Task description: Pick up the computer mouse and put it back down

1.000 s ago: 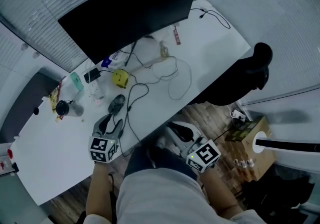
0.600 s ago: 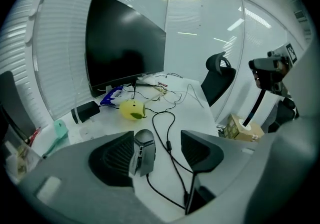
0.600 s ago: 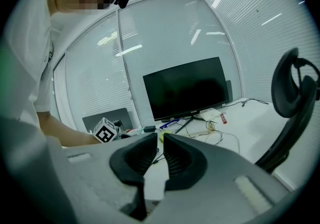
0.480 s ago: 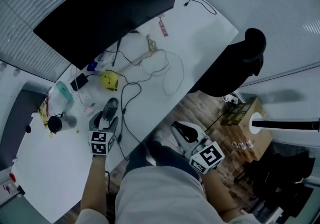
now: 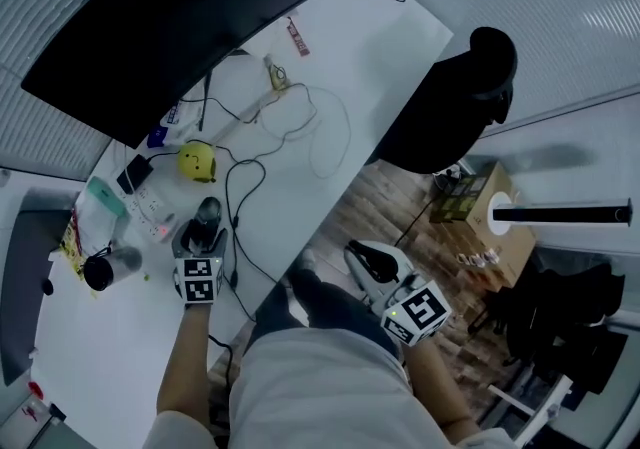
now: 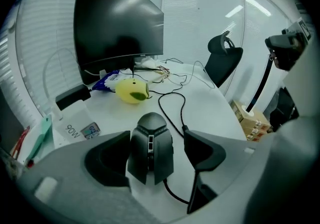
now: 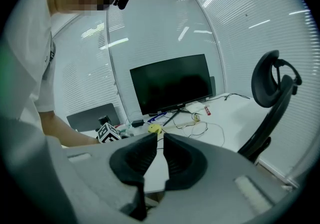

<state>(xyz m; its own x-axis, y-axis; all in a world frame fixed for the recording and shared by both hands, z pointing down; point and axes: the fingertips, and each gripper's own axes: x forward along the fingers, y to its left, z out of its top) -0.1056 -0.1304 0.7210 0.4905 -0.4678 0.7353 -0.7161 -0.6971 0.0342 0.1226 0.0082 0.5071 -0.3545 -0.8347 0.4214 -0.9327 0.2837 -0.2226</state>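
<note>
Left gripper view: left tool [image 6: 156,140], jaws just opening, straddles the computer mouse [image 6: 149,150] near a "90W" card [image 6: 75,129]; right tool [image 7: 159,135] clenched

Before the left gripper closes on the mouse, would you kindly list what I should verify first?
Dark grey angular computer mouse between left gripper jaws, which have just been opening: ok.
Jaws clear of mouse sides: ok.
Mouse flat on white desk: ok.
Black cable clear of jaws: cannot tell; it runs beside one tip.
Right gripper empty, jaws together: ok.
</note>
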